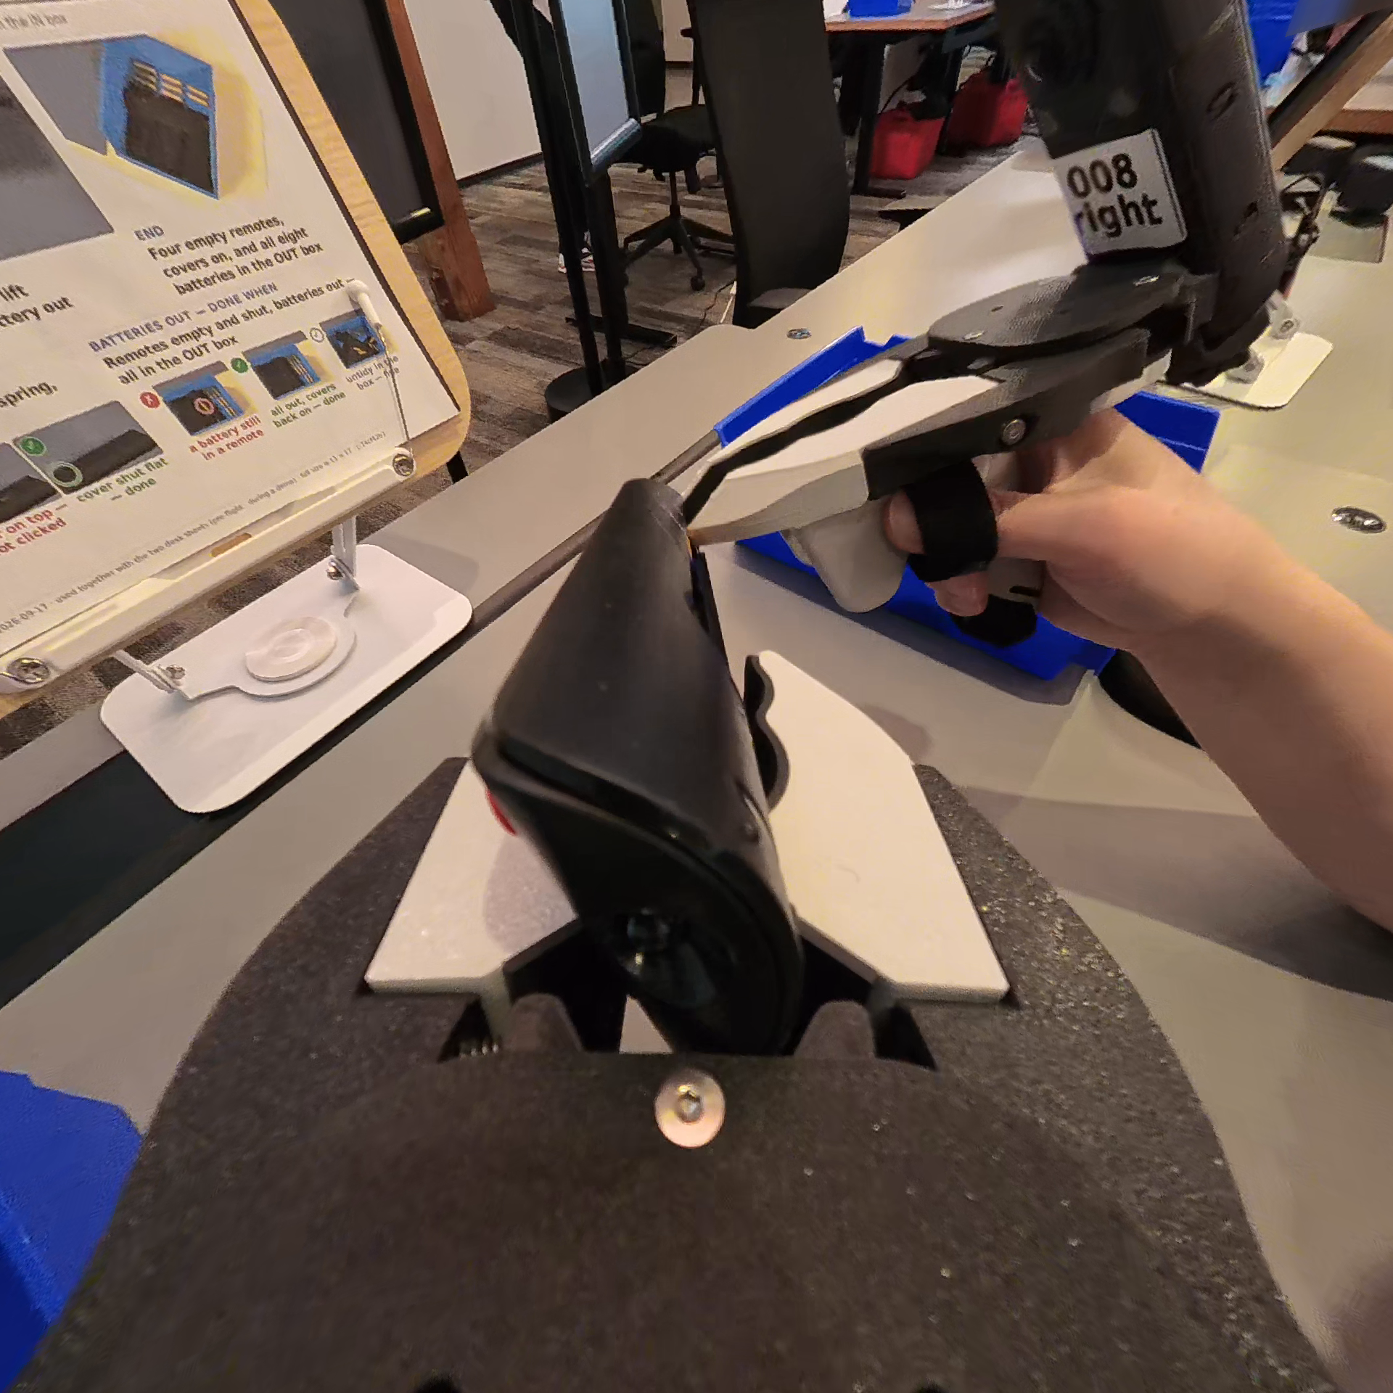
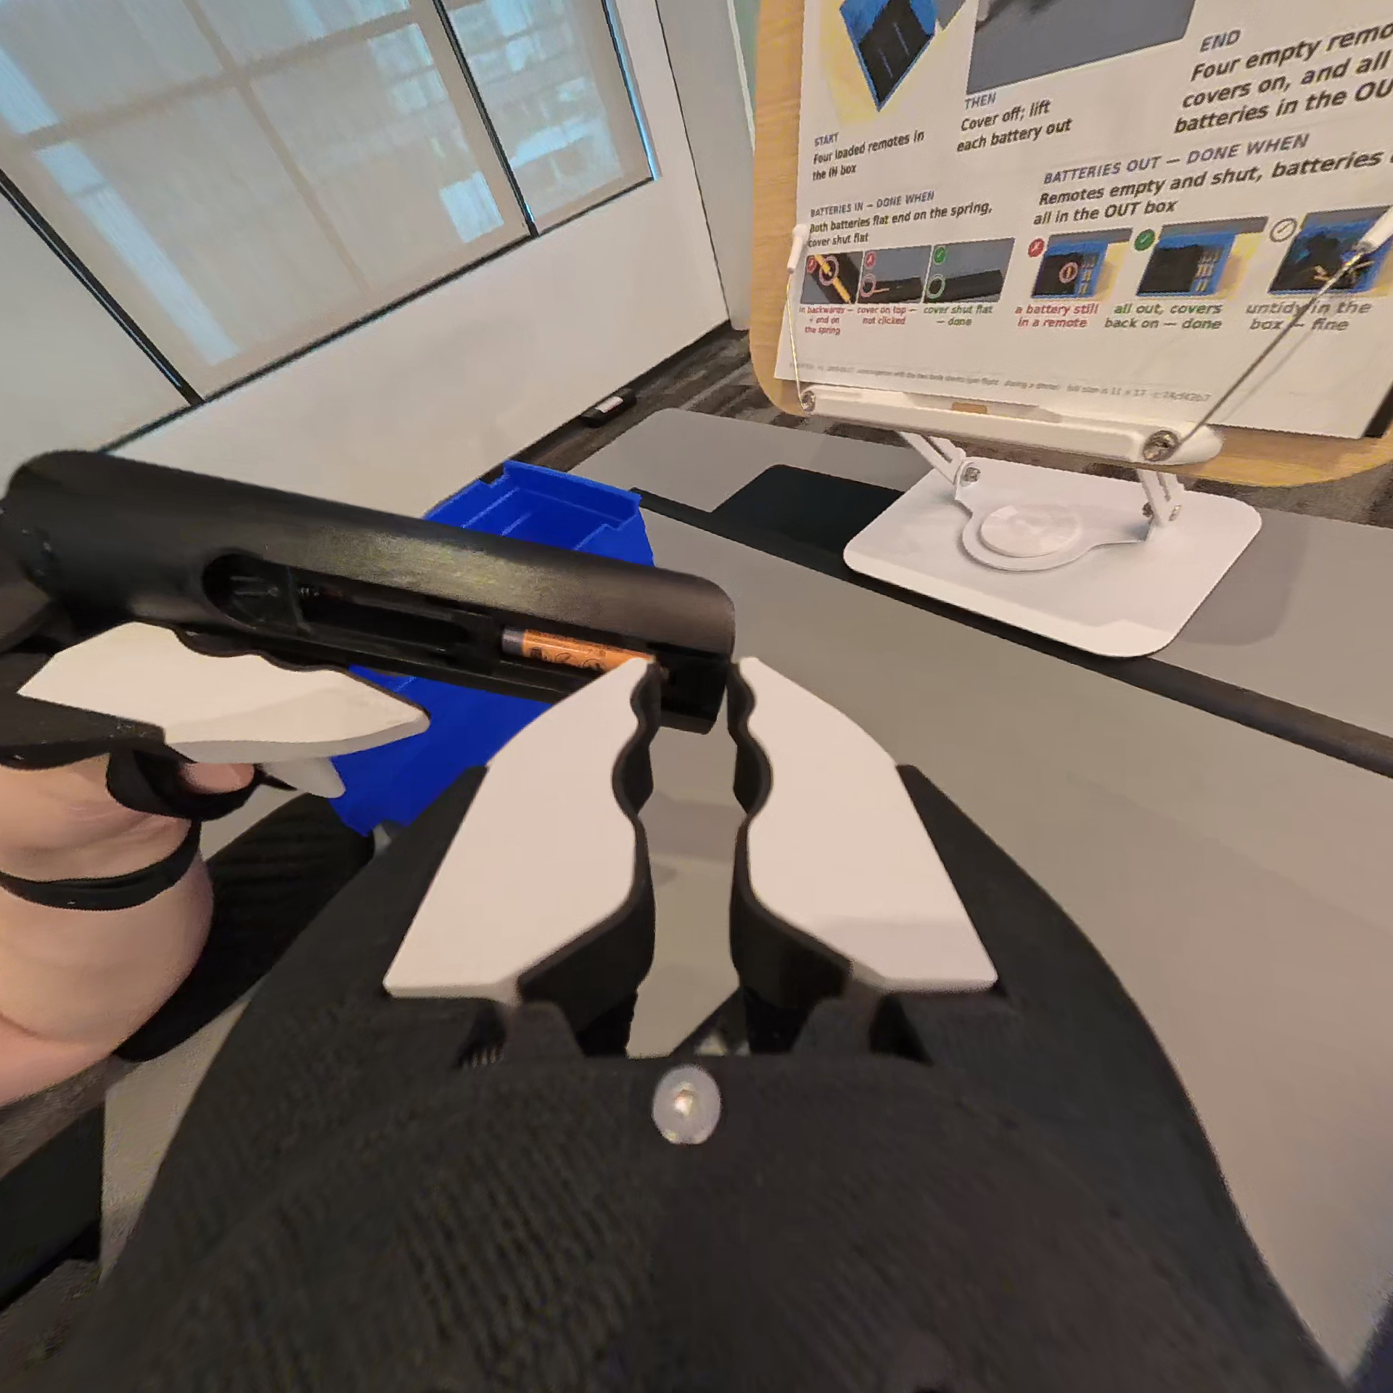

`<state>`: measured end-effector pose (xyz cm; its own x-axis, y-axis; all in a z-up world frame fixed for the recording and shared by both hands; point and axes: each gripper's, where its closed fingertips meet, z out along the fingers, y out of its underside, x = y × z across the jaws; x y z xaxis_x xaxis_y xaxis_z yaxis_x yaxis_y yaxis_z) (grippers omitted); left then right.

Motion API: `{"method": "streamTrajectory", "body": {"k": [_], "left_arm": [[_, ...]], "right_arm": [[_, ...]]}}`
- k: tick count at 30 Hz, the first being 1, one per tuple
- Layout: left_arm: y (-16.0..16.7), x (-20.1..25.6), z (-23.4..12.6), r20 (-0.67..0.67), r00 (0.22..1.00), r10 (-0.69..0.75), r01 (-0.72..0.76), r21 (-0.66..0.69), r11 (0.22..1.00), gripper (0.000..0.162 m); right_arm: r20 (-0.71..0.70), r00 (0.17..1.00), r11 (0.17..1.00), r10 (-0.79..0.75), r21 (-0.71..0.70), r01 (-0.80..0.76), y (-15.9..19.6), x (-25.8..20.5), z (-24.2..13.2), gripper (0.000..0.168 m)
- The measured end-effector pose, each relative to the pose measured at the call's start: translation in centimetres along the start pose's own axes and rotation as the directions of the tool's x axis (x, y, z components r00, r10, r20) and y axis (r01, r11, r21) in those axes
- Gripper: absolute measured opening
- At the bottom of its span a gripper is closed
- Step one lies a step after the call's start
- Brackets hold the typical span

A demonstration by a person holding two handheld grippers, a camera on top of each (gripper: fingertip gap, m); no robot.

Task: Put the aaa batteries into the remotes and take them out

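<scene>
My left gripper (image 1: pixel 626 701) is shut on a black remote (image 1: pixel 618 678) and holds it tilted up above the grey table (image 1: pixel 1093 814). In the right wrist view the remote (image 2: pixel 422 558) lies across the left, held by the left gripper (image 2: pixel 392 678). Its battery bay is uncovered, with one orange AAA battery (image 2: pixel 573 647) at the end nearest my right gripper; the rest of the bay looks dark. My right gripper (image 2: pixel 692 669) is open with a narrow gap. Its left fingertip (image 2: pixel 641 667) touches the battery's end. In the left wrist view the right gripper (image 1: pixel 693 524) meets the remote's far end.
A blue bin (image 1: pixel 980 641) sits on the table behind the right gripper, and another blue bin (image 1: pixel 45 1206) is at the lower left. A blue bin (image 2: pixel 558 520) stands behind the remote. An instruction board on a white stand (image 1: pixel 286 663) (image 2: pixel 1055 573) stands at the table's far edge.
</scene>
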<state>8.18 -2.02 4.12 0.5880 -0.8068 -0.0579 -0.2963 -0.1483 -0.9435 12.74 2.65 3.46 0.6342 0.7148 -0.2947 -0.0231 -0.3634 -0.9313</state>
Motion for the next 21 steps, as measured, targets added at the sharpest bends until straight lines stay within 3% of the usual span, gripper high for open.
{"method": "streamTrajectory", "body": {"k": [2,5,14,17,21], "left_arm": [[-0.1,-0.1,0.0,-0.020,0.999,-0.029,0.029,0.019,0.999,0.027],[-0.3,-0.4,-0.2,-0.038,0.997,-0.061,0.063,0.034,0.997,0.027],[-0.6,0.2,-0.1,-0.061,0.995,-0.076,0.079,0.056,0.995,0.027],[-0.5,0.0,-0.2,-0.059,0.995,-0.076,0.079,0.048,0.996,0.027],[-0.7,0.1,-0.3,-0.070,0.994,-0.081,0.085,0.056,0.995,0.027]], "right_arm": [[0.016,1.000,1.000,0.022,0.020,-0.022,-0.3,-0.2,0.0,0.019],[0.099,0.990,0.994,0.096,0.048,-0.102,-0.8,-1.0,-0.1,0.037],[0.096,0.991,0.993,0.092,0.066,-0.099,-1.1,-1.1,-0.2,0.036],[0.120,0.988,0.993,0.097,0.056,-0.104,-1.0,-1.6,0.0,0.047],[0.090,0.994,0.995,0.063,0.070,-0.069,-1.2,-1.2,-0.2,0.035]]}}
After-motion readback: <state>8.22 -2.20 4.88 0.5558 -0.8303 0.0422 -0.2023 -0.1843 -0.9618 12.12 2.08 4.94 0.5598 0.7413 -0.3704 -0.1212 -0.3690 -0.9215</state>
